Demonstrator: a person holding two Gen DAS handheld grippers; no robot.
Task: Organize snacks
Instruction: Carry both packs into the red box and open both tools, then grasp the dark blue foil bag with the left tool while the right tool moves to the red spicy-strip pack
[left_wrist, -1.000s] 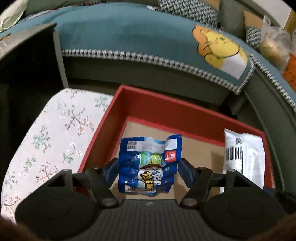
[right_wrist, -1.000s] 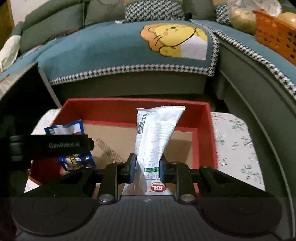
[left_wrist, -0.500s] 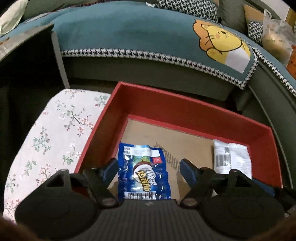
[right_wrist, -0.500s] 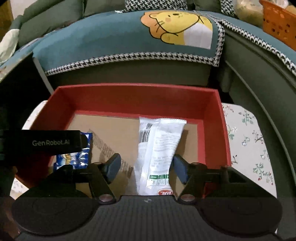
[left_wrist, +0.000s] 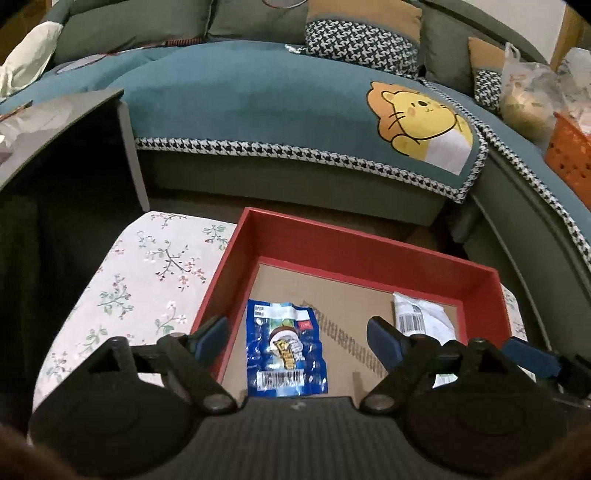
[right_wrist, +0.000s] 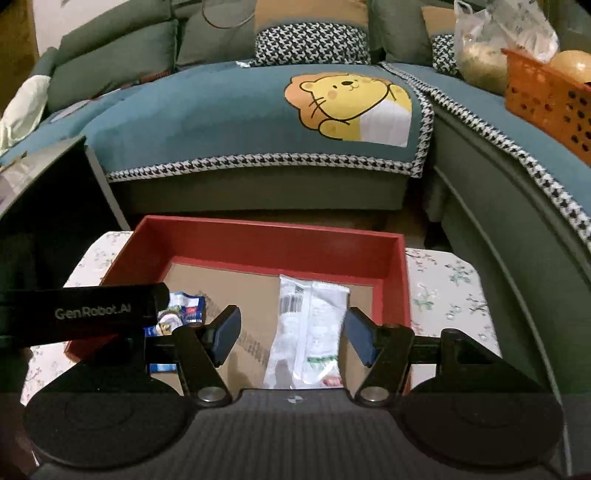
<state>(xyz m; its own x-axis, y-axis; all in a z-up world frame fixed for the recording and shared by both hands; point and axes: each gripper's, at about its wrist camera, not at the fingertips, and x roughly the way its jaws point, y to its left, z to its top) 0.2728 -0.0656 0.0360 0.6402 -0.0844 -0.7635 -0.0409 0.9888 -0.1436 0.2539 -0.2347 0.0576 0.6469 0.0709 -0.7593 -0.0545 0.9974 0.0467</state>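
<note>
A red box (left_wrist: 354, 247) (right_wrist: 273, 236) with a cardboard floor stands on the flowered table. A blue snack packet (left_wrist: 286, 350) lies flat at its left side; in the right wrist view (right_wrist: 181, 308) it is partly hidden behind the left gripper's body. A white snack packet (right_wrist: 310, 332) (left_wrist: 421, 319) lies flat at its right side. My left gripper (left_wrist: 297, 334) is open and empty above the blue packet. My right gripper (right_wrist: 291, 334) is open and empty above the white packet.
The flowered tablecloth (left_wrist: 144, 280) (right_wrist: 447, 291) shows on both sides of the box. A teal sofa with a lion print (right_wrist: 347, 99) runs behind. An orange basket (right_wrist: 546, 99) and a plastic bag sit on the sofa at right. A dark side table (left_wrist: 66, 147) stands at left.
Both grippers opened and let go of their packets, which now lie flat in the box. Both grippers have drawn back and up from the box.
</note>
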